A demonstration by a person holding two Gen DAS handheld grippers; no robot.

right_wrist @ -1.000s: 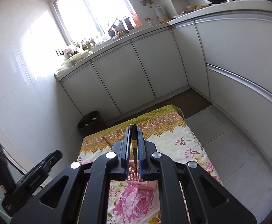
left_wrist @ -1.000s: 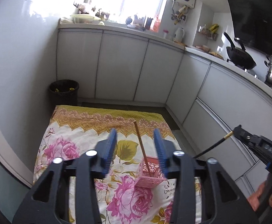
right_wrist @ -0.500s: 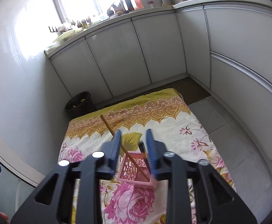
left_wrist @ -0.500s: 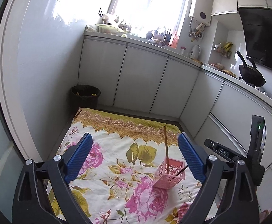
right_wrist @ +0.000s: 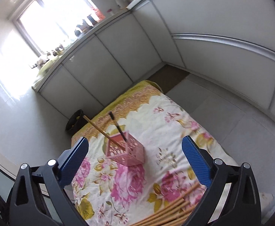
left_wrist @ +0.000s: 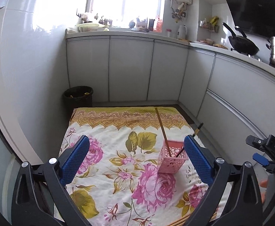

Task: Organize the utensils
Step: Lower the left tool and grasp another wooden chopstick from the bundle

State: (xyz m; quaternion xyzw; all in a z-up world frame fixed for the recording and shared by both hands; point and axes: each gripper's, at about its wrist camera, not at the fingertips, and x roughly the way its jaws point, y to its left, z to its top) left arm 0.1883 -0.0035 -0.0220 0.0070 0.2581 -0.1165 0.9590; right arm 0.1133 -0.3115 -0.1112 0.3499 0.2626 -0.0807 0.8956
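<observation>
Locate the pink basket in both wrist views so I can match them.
Left wrist: pink basket sits right of centre on the floral cloth, just inside the left tool's right finger, two sticks standing in it.
Right wrist: pink basket sits centre-left, between the open fingers, nearer the left one.
Shared landmark: the black trash bin at the cloth's far left corner.

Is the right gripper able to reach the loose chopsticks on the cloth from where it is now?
Probably yes. The right gripper has its tongs wide open and empty, and the loose chopsticks lie on the floral cloth just below it. Nothing stands between them; the pink basket sits farther ahead.
</observation>
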